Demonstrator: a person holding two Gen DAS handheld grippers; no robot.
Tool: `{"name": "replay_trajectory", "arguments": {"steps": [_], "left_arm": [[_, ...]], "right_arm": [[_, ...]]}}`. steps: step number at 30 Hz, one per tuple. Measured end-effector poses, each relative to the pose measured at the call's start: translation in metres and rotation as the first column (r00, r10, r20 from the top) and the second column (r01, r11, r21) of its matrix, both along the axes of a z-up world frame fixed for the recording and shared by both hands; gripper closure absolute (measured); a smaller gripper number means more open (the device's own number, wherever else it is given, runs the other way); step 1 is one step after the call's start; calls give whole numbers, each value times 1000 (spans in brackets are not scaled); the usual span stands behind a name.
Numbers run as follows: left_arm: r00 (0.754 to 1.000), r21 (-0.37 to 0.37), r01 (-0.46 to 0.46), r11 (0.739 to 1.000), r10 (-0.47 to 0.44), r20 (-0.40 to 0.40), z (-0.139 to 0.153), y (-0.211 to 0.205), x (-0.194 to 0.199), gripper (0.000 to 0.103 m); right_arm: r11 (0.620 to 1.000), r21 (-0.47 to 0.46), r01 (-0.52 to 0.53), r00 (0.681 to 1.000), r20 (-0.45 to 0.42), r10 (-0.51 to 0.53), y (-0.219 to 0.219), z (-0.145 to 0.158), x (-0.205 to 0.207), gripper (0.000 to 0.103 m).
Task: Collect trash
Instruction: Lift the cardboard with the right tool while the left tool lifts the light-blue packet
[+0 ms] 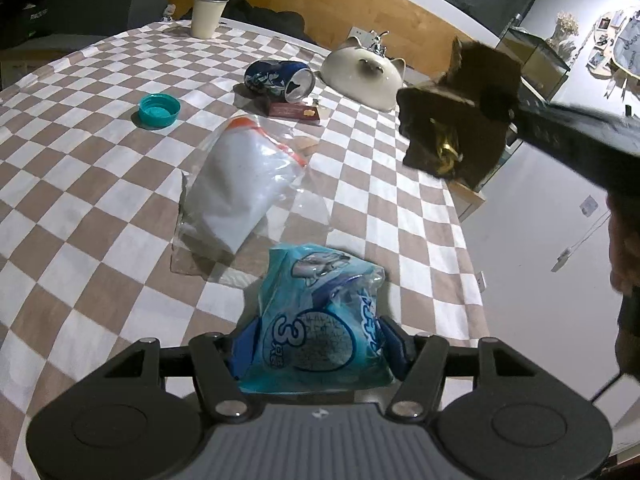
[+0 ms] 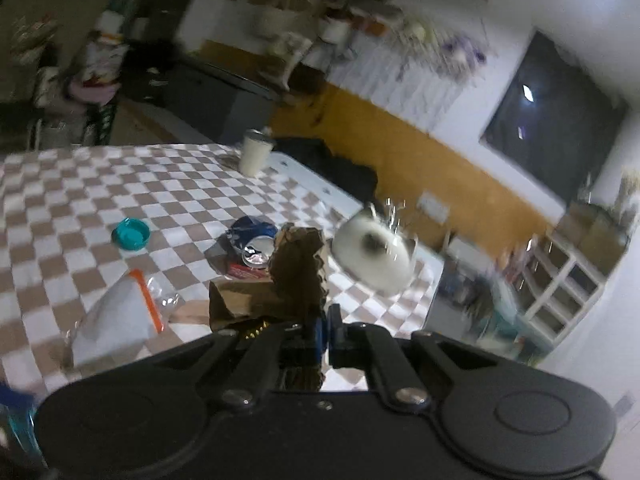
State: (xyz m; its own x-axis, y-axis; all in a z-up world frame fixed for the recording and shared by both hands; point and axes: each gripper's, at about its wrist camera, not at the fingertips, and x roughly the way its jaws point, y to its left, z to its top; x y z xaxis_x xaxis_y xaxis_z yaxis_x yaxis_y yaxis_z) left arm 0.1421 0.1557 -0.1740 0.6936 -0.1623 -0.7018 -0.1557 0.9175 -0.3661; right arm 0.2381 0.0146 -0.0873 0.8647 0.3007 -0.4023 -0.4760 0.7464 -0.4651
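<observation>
A light blue plastic bag (image 1: 320, 320) printed with a "3" is pinched between the blue pads of my left gripper (image 1: 318, 344), which is shut on it above the checkered tablecloth (image 1: 80, 200). A crumpled brown paper bag (image 2: 296, 280) with something gold inside is clamped in my right gripper (image 2: 324, 332). In the left wrist view that brown paper bag (image 1: 460, 112) hangs in the air over the table's right edge. On the cloth lie a clear zip bag (image 1: 240, 184) with an orange seal, a crushed blue can (image 1: 280, 80) and a teal lid (image 1: 159, 110).
A small red box (image 1: 296, 114) lies in front of the can. A white cat-shaped bowl (image 1: 364, 76) sits near the far right edge and a cream cup (image 1: 206, 16) at the back. The table drops off to the floor on the right, and a white shelf unit (image 2: 560, 280) stands beyond it.
</observation>
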Motion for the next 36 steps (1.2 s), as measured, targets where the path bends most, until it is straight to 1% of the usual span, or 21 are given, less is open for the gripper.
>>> {"name": "replay_trajectory", "arguments": {"steps": [2,5,8,11,12,13,15,17,19,20,21,22,23,24,25,26,27,31,33,34,36], "left_arm": [[1000,0,-6,1000,6,0,2,0,-5,40],[1000,1,-16,1000,16,4,7,-1,-14,40],[1000,2,-23,1000,23,9,11,-1,-22,40],[999,-1,-32,1000,32,4,13,-2,-30,40],[999,-4,-36,999,36,1,13,-3,-33,40],[999,-9,-39,999,39,-1,13,-3,-35,40],[999,-10,-41,999,41,-2,15,-5,-40,40],[999,-7,-40,999,40,-4,16,-7,-46,40],[999,-3,-42,999,42,-15,15,-8,-52,40],[999,-2,-44,999,44,-20,14,-9,-54,40],[999,-1,-47,999,46,-27,13,-9,-56,40],[998,-1,-49,999,49,-33,11,-9,-57,40],[998,-1,-52,999,52,-37,10,-9,-59,40],[998,0,-54,999,54,-40,10,-9,-60,40],[997,2,-57,998,57,-42,10,-9,-60,40],[997,3,-58,998,58,-43,10,-9,-61,40],[997,4,-60,998,60,-42,10,-9,-62,40],[997,5,-65,998,65,-38,12,-11,-62,40],[997,3,-67,998,67,-37,12,-11,-62,40],[997,2,-66,998,66,-38,12,-11,-62,40],[997,0,-65,998,65,-38,12,-12,-61,40]], "right_arm": [[999,35,7,999,-41,-5,-6,3,-4,100],[999,48,26,998,-57,-23,-10,5,-14,100],[998,58,26,998,-52,-23,-18,6,-31,100],[998,69,7,1000,-25,-6,-24,8,-48,100],[998,57,1,999,-44,2,-24,7,-52,100],[999,37,-5,993,-115,9,-25,3,-52,100],[998,68,13,963,-269,5,-31,-8,-51,100],[995,98,30,935,-354,7,-38,-19,-52,100],[991,124,49,898,-439,11,-43,-30,-53,99],[989,135,64,877,-481,8,-46,-36,-52,90],[987,137,86,864,-503,-5,-48,-41,-52,84],[986,134,99,853,-522,-15,-49,-47,-53,80],[985,136,104,842,-539,-15,-51,-51,-52,78],[984,139,109,834,-552,-14,-54,-53,-52,77],[984,136,116,831,-555,-21,-55,-54,-53,72],[983,135,126,834,-551,-31,-57,-55,-54,66],[980,142,136,841,-539,-39,-58,-53,-56,65],[971,187,150,886,-461,-48,-70,-33,-68,65],[967,214,135,887,-461,-22,-75,-24,-72,67],[967,222,124,881,-473,-5,-76,-21,-72,69],[968,223,115,868,-497,12,-76,-21,-71,70]]}}
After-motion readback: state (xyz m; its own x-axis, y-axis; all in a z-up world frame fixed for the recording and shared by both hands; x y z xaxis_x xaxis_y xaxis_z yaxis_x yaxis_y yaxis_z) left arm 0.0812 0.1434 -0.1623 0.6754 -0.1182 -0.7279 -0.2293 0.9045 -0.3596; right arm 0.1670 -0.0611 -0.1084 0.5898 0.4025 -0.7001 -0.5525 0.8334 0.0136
